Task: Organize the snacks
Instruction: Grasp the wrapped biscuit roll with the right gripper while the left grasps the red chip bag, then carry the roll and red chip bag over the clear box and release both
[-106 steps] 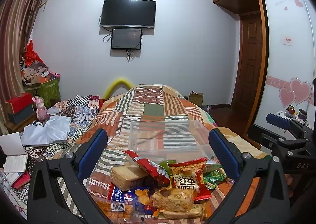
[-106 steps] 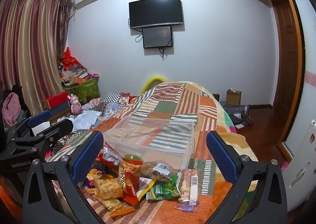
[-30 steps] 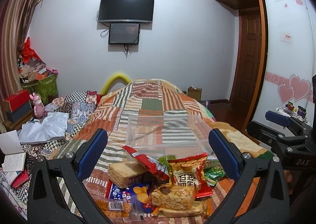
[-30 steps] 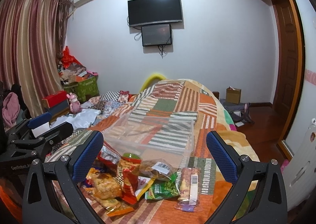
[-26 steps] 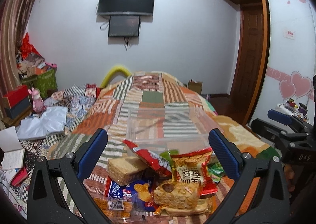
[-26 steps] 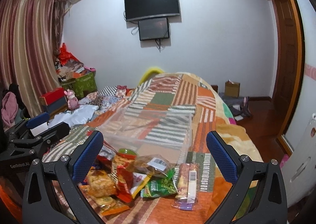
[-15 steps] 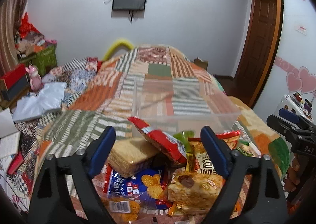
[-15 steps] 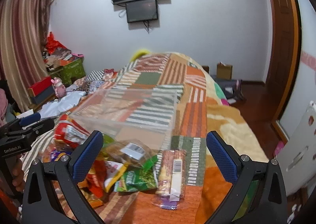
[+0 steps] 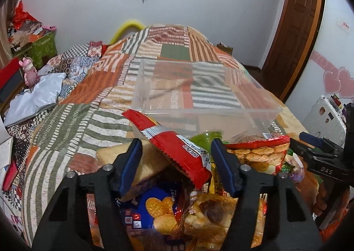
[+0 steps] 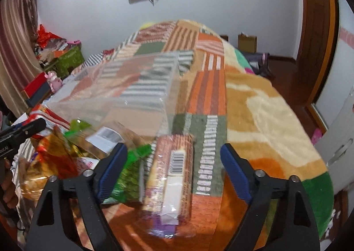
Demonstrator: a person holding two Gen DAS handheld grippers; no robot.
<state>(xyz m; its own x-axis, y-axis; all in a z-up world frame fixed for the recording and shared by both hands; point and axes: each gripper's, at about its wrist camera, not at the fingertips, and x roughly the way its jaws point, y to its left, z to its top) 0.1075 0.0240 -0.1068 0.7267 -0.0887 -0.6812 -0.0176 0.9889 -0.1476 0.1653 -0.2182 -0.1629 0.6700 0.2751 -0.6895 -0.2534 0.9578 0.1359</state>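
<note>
Both pairs of jaws stand spread with nothing pinched; the left gripper (image 9: pixel 177 162) straddles a red snack bag (image 9: pixel 174 149) that leans tilted on top of the heap, its upper end resting against the near wall of the clear plastic bin (image 9: pixel 254 108); beneath it lie a pale bread pack (image 9: pixel 150 162), a blue cracker bag (image 9: pixel 152 204) and a red cracker bag (image 9: pixel 256 153); the right gripper (image 10: pixel 173 167) brackets a long wafer pack (image 10: pixel 171 175) with a barcode, lying flat on the patchwork quilt (image 10: pixel 205 87) just beside a green packet (image 10: pixel 130 175); this view is blurred; the bin sits just behind the snacks on the bed.
</note>
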